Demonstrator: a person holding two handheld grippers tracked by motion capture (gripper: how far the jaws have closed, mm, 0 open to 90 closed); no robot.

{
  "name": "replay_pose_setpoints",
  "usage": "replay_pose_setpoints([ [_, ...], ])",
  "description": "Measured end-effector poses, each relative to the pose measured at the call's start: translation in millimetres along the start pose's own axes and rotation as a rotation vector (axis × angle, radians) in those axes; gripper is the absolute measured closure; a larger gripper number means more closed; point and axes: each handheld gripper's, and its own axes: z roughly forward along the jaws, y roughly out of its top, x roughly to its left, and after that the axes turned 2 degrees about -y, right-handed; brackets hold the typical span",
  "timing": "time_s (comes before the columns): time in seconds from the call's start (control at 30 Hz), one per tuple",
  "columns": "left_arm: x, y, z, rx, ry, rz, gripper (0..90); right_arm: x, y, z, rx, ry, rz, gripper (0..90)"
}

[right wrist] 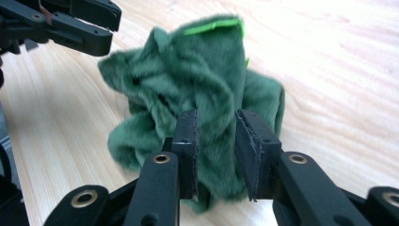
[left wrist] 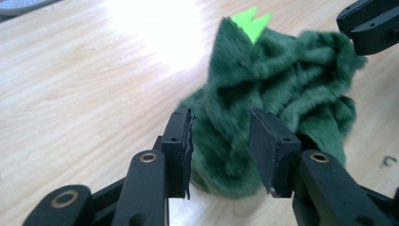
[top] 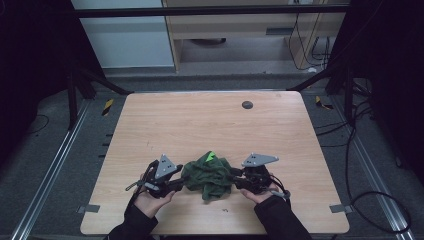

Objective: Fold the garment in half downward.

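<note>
A crumpled dark green fleece cloth [top: 209, 176] with a bright green tag [top: 211, 156] lies bunched up near the table's front edge. My left gripper [top: 181, 183] is at the cloth's left side. In the left gripper view its jaws stand apart, my left gripper [left wrist: 220, 141] open with the cloth [left wrist: 282, 80] reaching into the gap. My right gripper [top: 235, 180] is at the cloth's right side. In the right gripper view the narrow gap of my right gripper [right wrist: 215, 146] is packed with a fold of the cloth [right wrist: 188, 80], and it is shut on it.
The light wooden table [top: 200, 120] has a small dark round disc [top: 247, 104] near its far edge. Metal rails and cables run along the floor on both sides. The person's hands and dark sleeves come in at the front edge.
</note>
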Motion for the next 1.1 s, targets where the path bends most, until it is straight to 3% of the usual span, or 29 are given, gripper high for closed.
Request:
replay_pose_setpoints([
  [0.17,5.3,12.3,15.4,0.009,-0.001,-0.014,58.1,-3.3,10.0,6.5,-0.009,-0.008,-0.001,69.1],
  [0.33,3.2,14.4,30.9,0.040,-0.031,-0.017,58.8,-7.1,12.1,19.4,0.028,-0.004,0.017,69.3],
  [0.47,0.8,12.8,39.7,0.064,-0.048,-0.016,69.0,-8.2,11.2,26.4,0.061,0.002,0.017,76.8],
  [0.5,0.6,12.5,39.8,0.070,-0.047,-0.009,76.8,-8.1,10.4,26.8,0.068,0.009,0.012,82.0],
  [0.67,-1.1,10.9,37.0,0.078,-0.053,-0.008,88.0,-6.4,9.2,25.2,0.081,0.021,0.006,87.6],
  [0.93,-12.5,6.0,13.2,0.038,-0.083,0.025,89.4,3.2,4.8,9.7,0.058,0.060,-0.016,88.5],
  [1.1,-26.9,-5.1,2.3,0.045,-0.116,0.045,89.4,9.6,-4.1,1.8,0.071,0.080,-0.019,87.9],
])
